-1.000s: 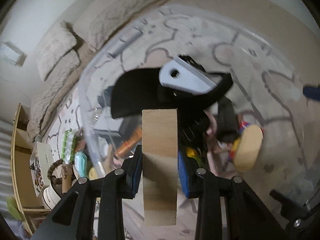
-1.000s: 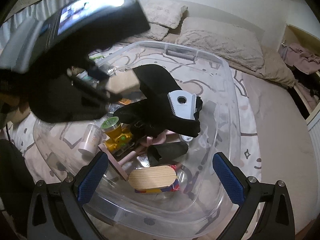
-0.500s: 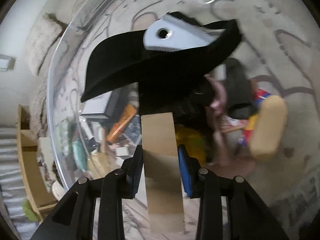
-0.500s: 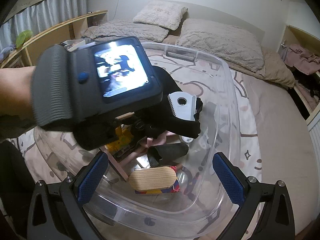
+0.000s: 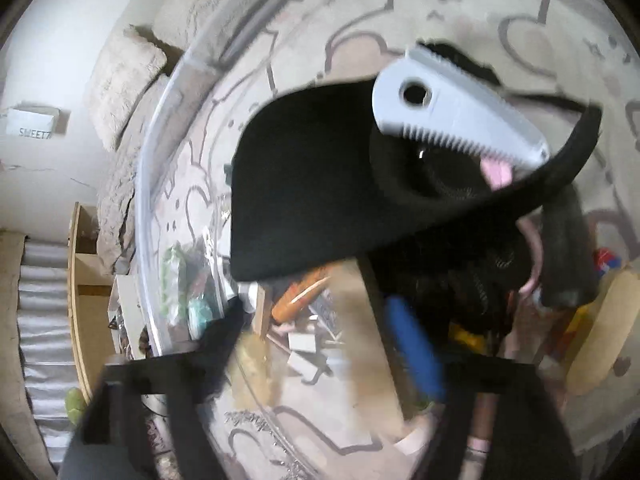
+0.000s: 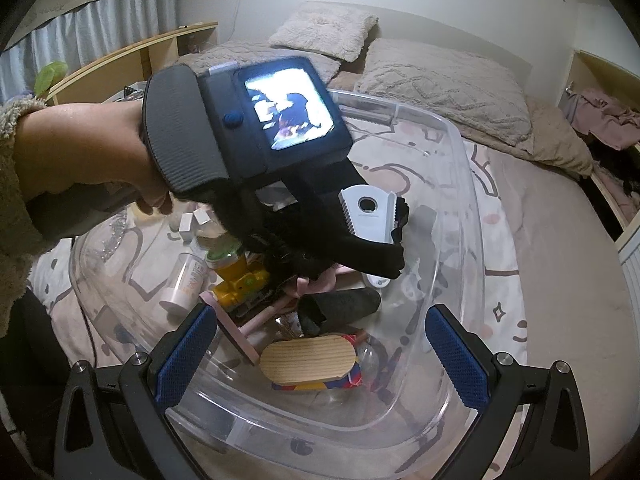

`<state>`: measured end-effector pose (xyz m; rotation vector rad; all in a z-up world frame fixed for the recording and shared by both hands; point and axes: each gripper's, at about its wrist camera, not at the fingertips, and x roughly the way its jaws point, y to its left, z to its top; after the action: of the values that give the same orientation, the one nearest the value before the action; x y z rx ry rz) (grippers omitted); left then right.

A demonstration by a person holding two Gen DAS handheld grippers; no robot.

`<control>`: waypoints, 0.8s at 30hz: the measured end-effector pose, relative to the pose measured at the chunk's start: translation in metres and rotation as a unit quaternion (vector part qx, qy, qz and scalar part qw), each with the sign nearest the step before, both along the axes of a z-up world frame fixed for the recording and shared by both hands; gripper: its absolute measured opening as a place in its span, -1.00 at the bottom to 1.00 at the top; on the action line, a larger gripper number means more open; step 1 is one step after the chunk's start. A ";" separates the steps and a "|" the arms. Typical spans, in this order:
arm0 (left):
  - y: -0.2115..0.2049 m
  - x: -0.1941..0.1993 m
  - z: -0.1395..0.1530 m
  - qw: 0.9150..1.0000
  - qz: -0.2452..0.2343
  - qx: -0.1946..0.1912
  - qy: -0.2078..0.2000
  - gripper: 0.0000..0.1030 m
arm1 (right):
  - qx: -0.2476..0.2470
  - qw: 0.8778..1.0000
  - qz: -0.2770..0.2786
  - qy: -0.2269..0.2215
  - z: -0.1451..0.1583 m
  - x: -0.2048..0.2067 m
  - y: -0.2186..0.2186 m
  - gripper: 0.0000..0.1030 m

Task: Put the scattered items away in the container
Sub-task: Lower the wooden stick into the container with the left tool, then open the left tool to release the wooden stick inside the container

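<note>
Bedroom: clear container (image 6: 460,184) on a patterned bedspread (image 6: 560,280), pillows behind. Left gripper (image 5: 320,344) jaws just sprang wide; blurred wooden block (image 5: 360,320) loose between them, over the container. Right gripper (image 6: 320,356) wide open, empty.

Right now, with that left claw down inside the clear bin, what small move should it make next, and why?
Probably lift the left gripper straight up out of the clear bin. Its jaws have just been opening, and the wooden block between them looks blurred and free of the pads, so it seems released over the pile.
</note>
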<state>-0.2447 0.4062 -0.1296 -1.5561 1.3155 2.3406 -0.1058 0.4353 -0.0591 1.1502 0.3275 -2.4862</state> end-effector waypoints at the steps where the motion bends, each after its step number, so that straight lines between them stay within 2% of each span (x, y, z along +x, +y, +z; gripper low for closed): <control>1: 0.001 0.000 0.004 1.000 -0.005 -0.005 0.015 0.94 | 0.000 1.000 -0.001 0.001 0.000 0.000 0.000 1.00; 3: 0.000 0.001 0.010 1.000 -0.008 -0.008 0.028 0.94 | 0.000 1.000 -0.001 0.001 0.000 0.000 0.000 1.00; 7: -0.001 0.016 0.019 1.000 -0.023 0.011 0.012 0.94 | 0.000 1.000 0.000 0.001 0.000 0.000 0.000 1.00; 11: -0.001 0.035 0.018 0.998 -0.061 0.001 -0.005 0.94 | 0.000 1.000 -0.001 0.004 -0.001 0.000 0.000 1.00; 15: 0.002 0.058 0.014 0.992 -0.115 -0.044 -0.015 0.94 | 0.000 1.000 -0.001 0.004 -0.001 -0.001 0.000 1.00; 21: -0.001 0.082 0.003 0.973 -0.182 -0.135 -0.041 0.94 | 0.000 1.000 -0.001 0.003 -0.001 -0.001 -0.001 1.00; 24: -0.001 0.082 -0.005 0.966 -0.198 -0.158 -0.046 0.94 | 0.000 1.000 -0.001 0.003 -0.001 -0.001 -0.001 1.00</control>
<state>-0.1626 0.4048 -0.1350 -1.2885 1.8449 1.8672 -0.1071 0.4345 -0.0599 1.1429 0.3278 -2.4922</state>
